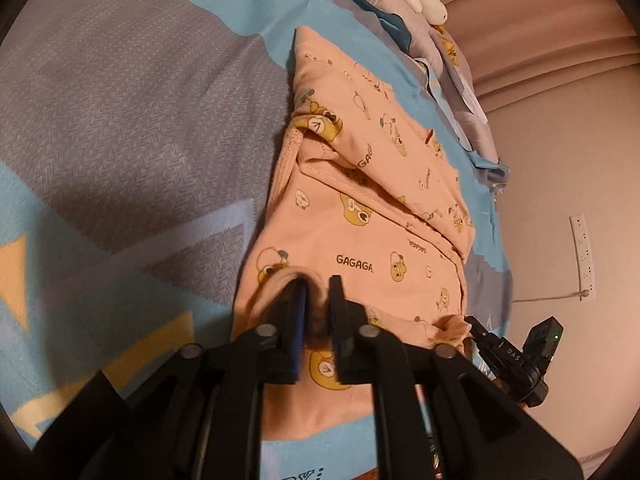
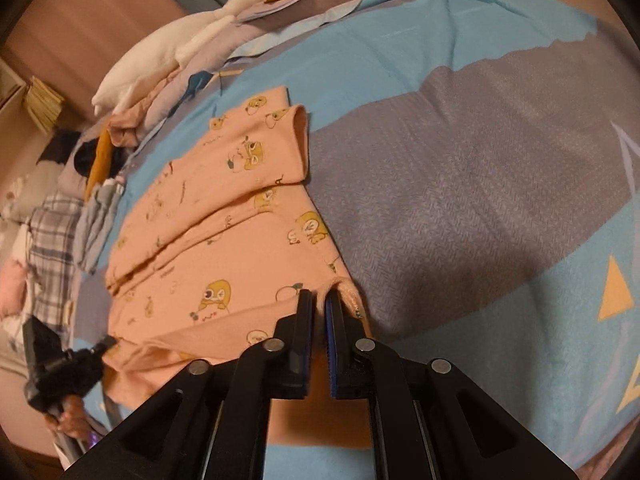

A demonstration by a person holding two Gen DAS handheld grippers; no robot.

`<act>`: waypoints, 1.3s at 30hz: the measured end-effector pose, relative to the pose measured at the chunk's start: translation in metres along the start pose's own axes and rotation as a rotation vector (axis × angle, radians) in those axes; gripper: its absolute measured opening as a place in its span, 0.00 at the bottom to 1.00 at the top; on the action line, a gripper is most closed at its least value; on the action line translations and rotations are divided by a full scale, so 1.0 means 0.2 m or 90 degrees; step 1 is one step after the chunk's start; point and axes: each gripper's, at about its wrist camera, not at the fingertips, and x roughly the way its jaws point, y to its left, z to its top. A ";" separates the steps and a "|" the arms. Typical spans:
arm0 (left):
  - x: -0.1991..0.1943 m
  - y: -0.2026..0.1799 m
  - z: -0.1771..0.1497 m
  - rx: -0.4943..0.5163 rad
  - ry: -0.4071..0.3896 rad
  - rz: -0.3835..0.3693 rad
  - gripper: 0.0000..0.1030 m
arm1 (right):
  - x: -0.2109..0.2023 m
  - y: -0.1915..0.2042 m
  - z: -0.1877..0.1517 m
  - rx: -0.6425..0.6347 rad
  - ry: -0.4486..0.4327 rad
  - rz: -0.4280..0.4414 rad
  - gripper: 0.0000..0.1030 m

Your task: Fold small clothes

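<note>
a small peach garment point(image 1: 360, 216) printed with yellow cartoon ducks and the word "gagaga" lay on a bed cover point(image 1: 140, 120) patterned in blue and grey with yellow triangles. its far part was already folded over itself, with one sleeve end lying on top near the far edge.

the left hand-held gripper point(image 1: 316, 284) stood at the near edge of the garment with its jaws a little apart. a bunched bit of peach hem lay between them, draped over the left finger, and the right finger stood clear of it, so the cloth was not pinched. in the right wrist view this gripper showed small at the lower left, at a raised near corner of the garment, with part of a hand point(image 2: 66, 416) under it.

the right hand-held gripper point(image 2: 318, 300) was nearly closed, with a ribbed peach edge of the garment point(image 2: 224, 248) clamped between its blue-lined pads at the near right corner.

a white plush goose point(image 2: 168, 48) lay along the far side of the bed, beside a pile of other clothes point(image 2: 64, 232).
</note>
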 end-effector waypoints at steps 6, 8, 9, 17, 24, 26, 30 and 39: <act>-0.14 -0.12 -0.03 0.075 -0.060 0.024 0.50 | -0.14 0.04 0.00 -0.069 -0.040 -0.080 0.09; -0.18 -0.16 -0.05 0.098 -0.071 0.034 0.49 | -0.18 0.05 -0.02 -0.089 -0.040 -0.078 0.21; -0.20 -0.18 -0.06 0.107 -0.071 0.036 0.48 | -0.19 0.06 -0.03 -0.098 -0.039 -0.077 0.26; -0.11 -0.24 -0.21 0.166 -0.010 0.071 0.14 | -0.16 0.18 -0.14 -0.156 0.000 -0.057 0.32; 0.08 -0.21 -0.26 0.177 0.042 0.103 0.13 | 0.00 0.24 -0.18 -0.177 0.055 -0.073 0.32; 0.11 -0.21 -0.22 0.177 0.033 0.102 0.13 | 0.04 0.25 -0.16 -0.180 0.051 -0.078 0.32; 0.15 -0.23 -0.14 0.181 0.011 0.100 0.13 | 0.07 0.26 -0.10 -0.186 0.018 -0.091 0.32; 0.19 -0.22 0.03 0.160 -0.040 0.106 0.16 | 0.09 0.22 0.01 -0.151 -0.030 -0.104 0.32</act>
